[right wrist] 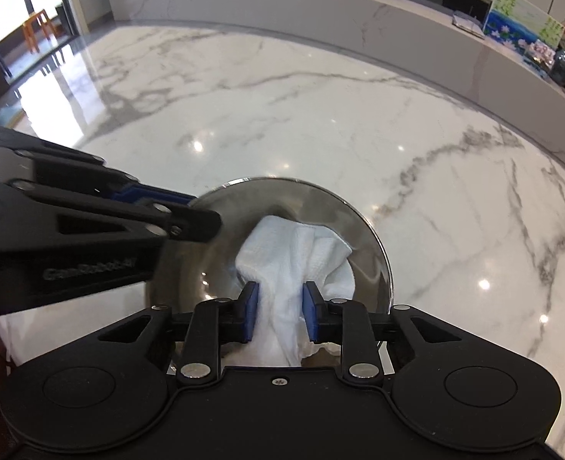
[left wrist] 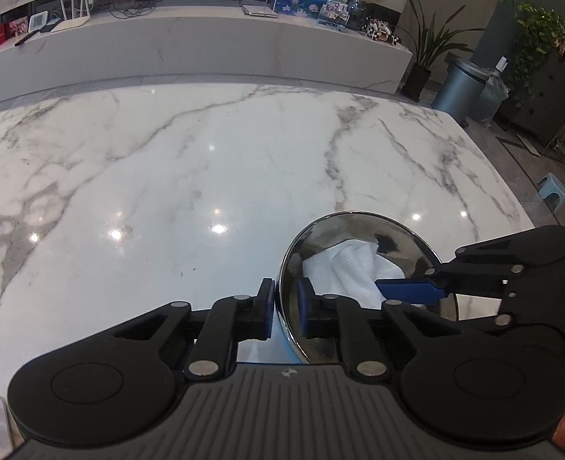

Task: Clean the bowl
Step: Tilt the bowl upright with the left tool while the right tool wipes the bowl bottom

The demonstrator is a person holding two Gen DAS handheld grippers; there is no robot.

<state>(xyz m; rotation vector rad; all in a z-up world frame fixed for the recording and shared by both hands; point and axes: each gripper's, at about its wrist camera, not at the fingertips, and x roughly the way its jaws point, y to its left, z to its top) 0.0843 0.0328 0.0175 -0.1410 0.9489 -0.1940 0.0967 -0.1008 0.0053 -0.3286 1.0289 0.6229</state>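
A shiny steel bowl (left wrist: pixel 397 237) stands on the white marble table (left wrist: pixel 167 176). My left gripper (left wrist: pixel 285 312) is shut on the bowl's near-left rim, one pad outside and one inside. My right gripper (right wrist: pixel 281 312) is shut on a white cloth (right wrist: pixel 297 257) that lies bunched inside the bowl (right wrist: pixel 366 237). In the left wrist view the cloth (left wrist: pixel 343 268) shows in the bowl with the right gripper's blue pad (left wrist: pixel 409 289) reaching in from the right. In the right wrist view the left gripper (right wrist: pixel 201 211) comes in from the left onto the rim.
A long marble counter (left wrist: pixel 205 50) with a router, a painting and trinkets runs behind the table. A grey bin (left wrist: pixel 458 88), potted plants (left wrist: pixel 428 53) and a small blue stool (left wrist: pixel 550 188) stand on the floor to the right.
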